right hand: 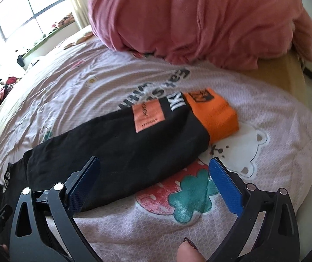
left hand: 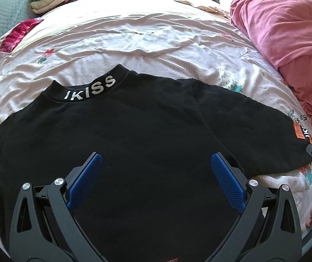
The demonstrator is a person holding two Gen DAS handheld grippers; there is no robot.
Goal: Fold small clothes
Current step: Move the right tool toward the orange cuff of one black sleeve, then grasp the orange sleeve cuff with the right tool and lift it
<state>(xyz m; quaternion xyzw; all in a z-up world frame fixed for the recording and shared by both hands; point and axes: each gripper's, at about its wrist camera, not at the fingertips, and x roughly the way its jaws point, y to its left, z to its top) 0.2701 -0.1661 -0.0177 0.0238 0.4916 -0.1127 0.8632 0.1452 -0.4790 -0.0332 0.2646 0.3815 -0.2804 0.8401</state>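
I've got the black top (left hand: 134, 135) flat on the bed (left hand: 156, 43), collar away from me. L gripper (left hand: 156, 174) over its body, jaws wide, empty. R gripper (right hand: 154, 183) by its sleeve (right hand: 123, 139), jaws wide too, nothing held.

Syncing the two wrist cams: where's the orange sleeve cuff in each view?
Left wrist: the orange sleeve cuff barely shows at the far right edge, at the end of the black sweatshirt sleeve, beside the orange patch.
Right wrist: the cuff lies centre-right, at the sleeve's far end on the bedsheet.
Shared landmark: the pink duvet, bunched beyond the sleeve in both.
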